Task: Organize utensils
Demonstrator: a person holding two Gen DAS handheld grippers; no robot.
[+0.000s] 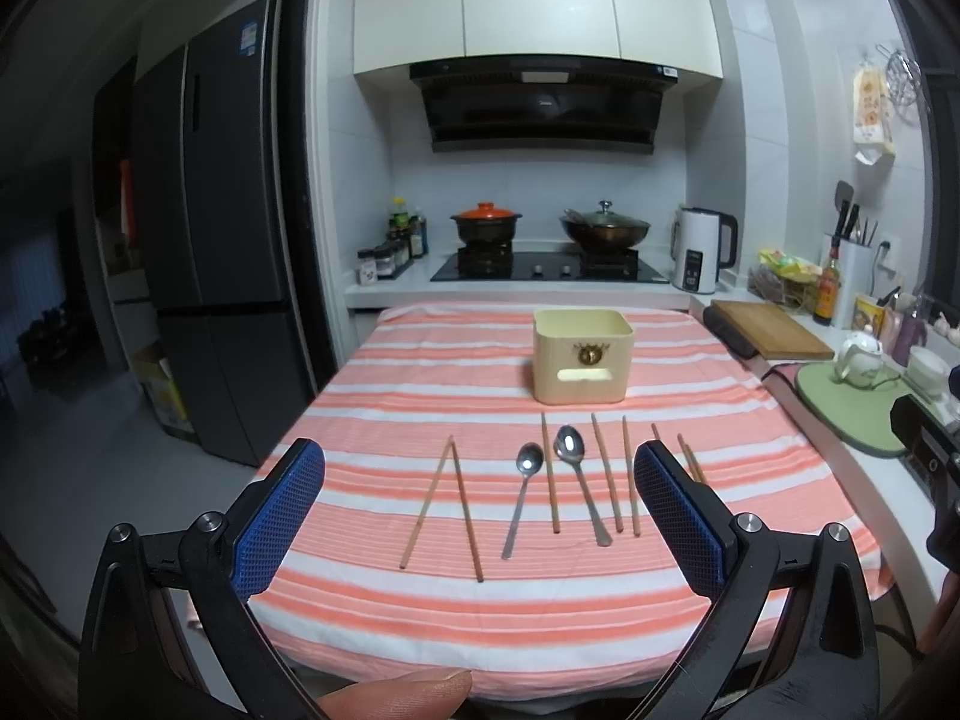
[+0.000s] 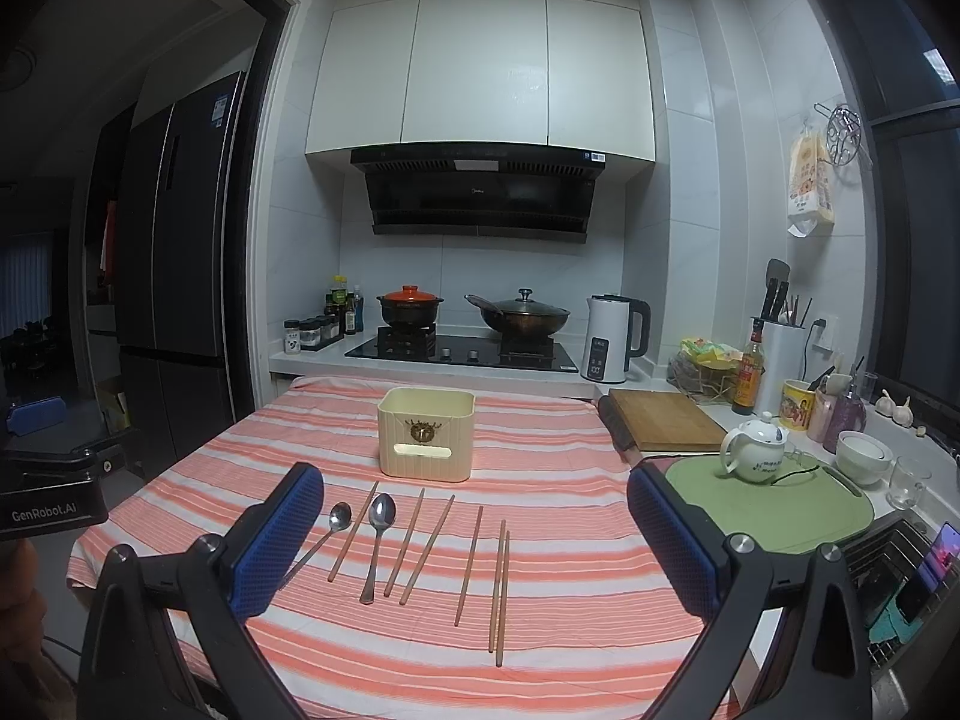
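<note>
A cream utensil holder [image 1: 583,355] [image 2: 426,431] stands empty-looking on the striped tablecloth [image 1: 420,384]. In front of it lie two steel spoons [image 1: 523,498] [image 2: 377,546] and several wooden chopsticks [image 1: 461,510] [image 2: 498,591] in a loose row. My left gripper [image 1: 480,516] hovers open above the near edge, its blue pads framing the row. My right gripper [image 2: 477,534] is open too, held above the same row from further right. Nothing sits between either pair of fingers.
Beyond the table are a stove with an orange-lidded pot [image 1: 486,222] and a wok [image 1: 605,227], and a white kettle [image 2: 612,336]. To the right lie a wooden cutting board [image 2: 663,420], a green mat with a teapot [image 2: 757,447], bowls and a glass. A fridge [image 1: 210,240] stands left.
</note>
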